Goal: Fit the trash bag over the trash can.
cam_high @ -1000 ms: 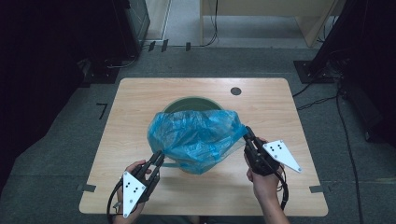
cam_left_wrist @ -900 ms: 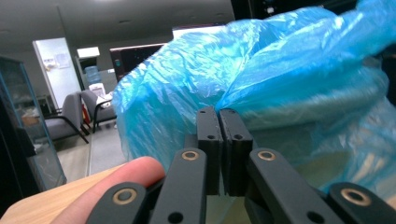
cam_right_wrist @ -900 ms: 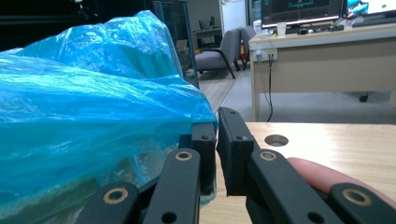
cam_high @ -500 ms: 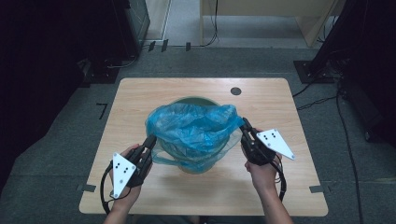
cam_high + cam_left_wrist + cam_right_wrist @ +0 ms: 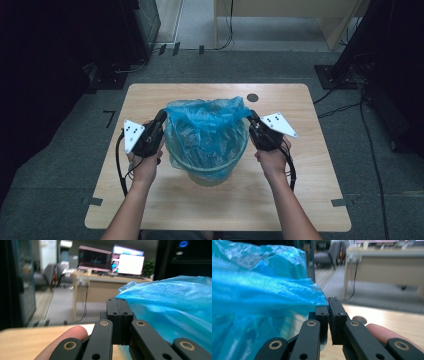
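Now crinkly translucent blue bag (image 5: pixel 207 122) over round green bin (image 5: pixel 210 167), left gripper (image 5: pixel 161 117), right gripper (image 5: pixel 251 117) pinching its thin edge

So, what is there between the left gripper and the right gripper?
In the high view, the blue bag stretches between the left gripper and right gripper, over the green bin.

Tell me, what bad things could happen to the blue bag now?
1. Both grippers, left gripper and right gripper, pinch just the thin edge of the blue bag and hold it stretched. It might rip or slip out.
2. The green bin stands loose on the table. A hard tug on the bag could tip it.
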{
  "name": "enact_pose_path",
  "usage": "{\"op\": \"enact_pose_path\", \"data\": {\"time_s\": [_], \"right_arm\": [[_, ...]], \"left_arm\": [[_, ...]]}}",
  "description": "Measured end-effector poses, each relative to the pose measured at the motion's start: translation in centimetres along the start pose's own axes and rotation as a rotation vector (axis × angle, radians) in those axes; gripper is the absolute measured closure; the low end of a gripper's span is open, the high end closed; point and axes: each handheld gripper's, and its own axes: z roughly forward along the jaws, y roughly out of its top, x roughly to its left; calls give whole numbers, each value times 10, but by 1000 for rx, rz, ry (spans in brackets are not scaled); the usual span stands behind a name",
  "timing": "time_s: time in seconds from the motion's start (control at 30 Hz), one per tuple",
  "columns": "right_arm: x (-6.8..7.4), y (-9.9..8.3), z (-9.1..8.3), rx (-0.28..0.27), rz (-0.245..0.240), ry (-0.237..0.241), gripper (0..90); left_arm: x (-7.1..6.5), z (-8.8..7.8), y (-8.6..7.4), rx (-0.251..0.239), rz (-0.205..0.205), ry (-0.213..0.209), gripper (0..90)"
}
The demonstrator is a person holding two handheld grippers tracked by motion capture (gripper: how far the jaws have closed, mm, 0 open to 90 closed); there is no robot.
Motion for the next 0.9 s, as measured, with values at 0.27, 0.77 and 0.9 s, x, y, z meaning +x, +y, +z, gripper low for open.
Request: {"op": "enact_pose_path", "data": {"time_s": [0.27, 0.77, 0.9], "right_arm": [[-7, -30, 33, 135, 122, 46, 900], [-8, -72, 37, 216, 173, 3, 900], [-16, -86, 34, 227, 201, -5, 900]], "left_arm": [[10, 29, -49, 241, -202, -21, 900], [15, 21, -87, 405, -272, 16, 900], [24, 13, -94, 398, -309, 24, 900]]}}
